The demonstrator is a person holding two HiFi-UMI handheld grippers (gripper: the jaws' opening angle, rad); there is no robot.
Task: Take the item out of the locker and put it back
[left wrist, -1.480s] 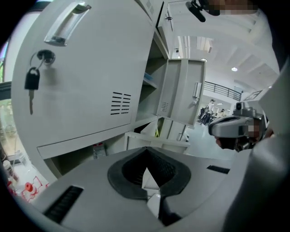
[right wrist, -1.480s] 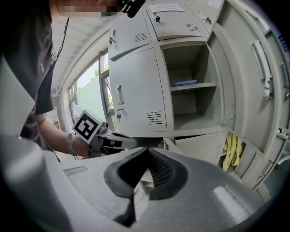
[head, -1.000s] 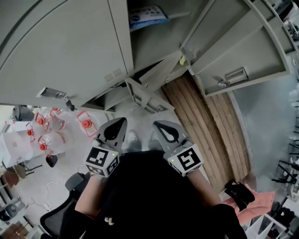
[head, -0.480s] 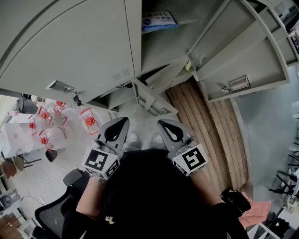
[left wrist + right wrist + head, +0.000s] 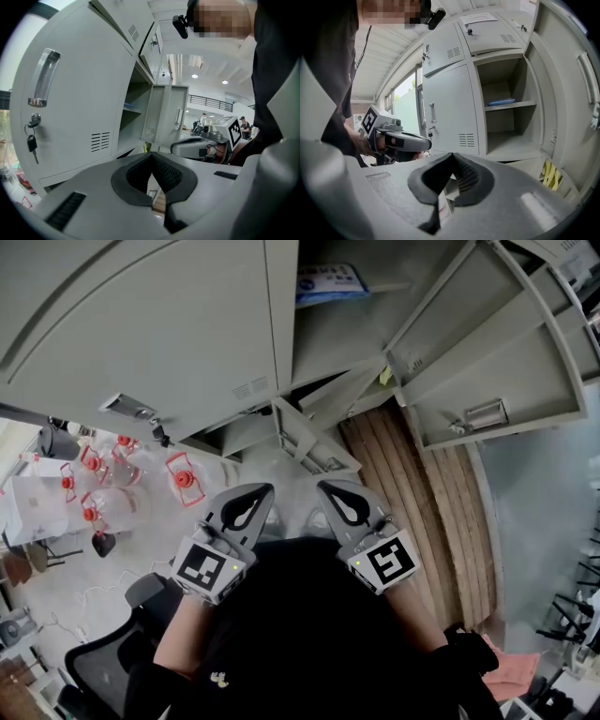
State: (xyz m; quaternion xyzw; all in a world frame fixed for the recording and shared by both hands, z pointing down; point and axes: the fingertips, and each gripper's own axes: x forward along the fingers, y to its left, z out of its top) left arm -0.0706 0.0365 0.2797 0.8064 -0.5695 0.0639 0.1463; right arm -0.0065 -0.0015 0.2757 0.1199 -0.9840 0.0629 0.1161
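Observation:
A flat blue item (image 5: 328,282) (image 5: 501,101) lies on the shelf of the open grey locker (image 5: 342,324) (image 5: 506,117). Its door (image 5: 487,352) (image 5: 576,93) stands swung out to the right. Both grippers hang side by side in front of the person's body, well short of the locker. My left gripper (image 5: 265,488) (image 5: 152,154) is shut with nothing in it and points at the closed door beside the open compartment. My right gripper (image 5: 323,486) (image 5: 451,154) is shut and empty too, aimed towards the open compartment. Each gripper shows in the other's view, the right gripper (image 5: 197,146) and the left gripper (image 5: 398,139).
A key bunch (image 5: 32,136) hangs from the closed door's lock under its handle (image 5: 44,77). Lower locker doors (image 5: 309,442) stand ajar near the floor. Wooden planks (image 5: 412,484) lie at the right. Water jugs with red caps (image 5: 103,507) and an office chair (image 5: 103,662) are at the left.
The left gripper has lifted a little and edged towards the right one. The head view has shifted, so the lockers sit further right. Both grippers stay shut.

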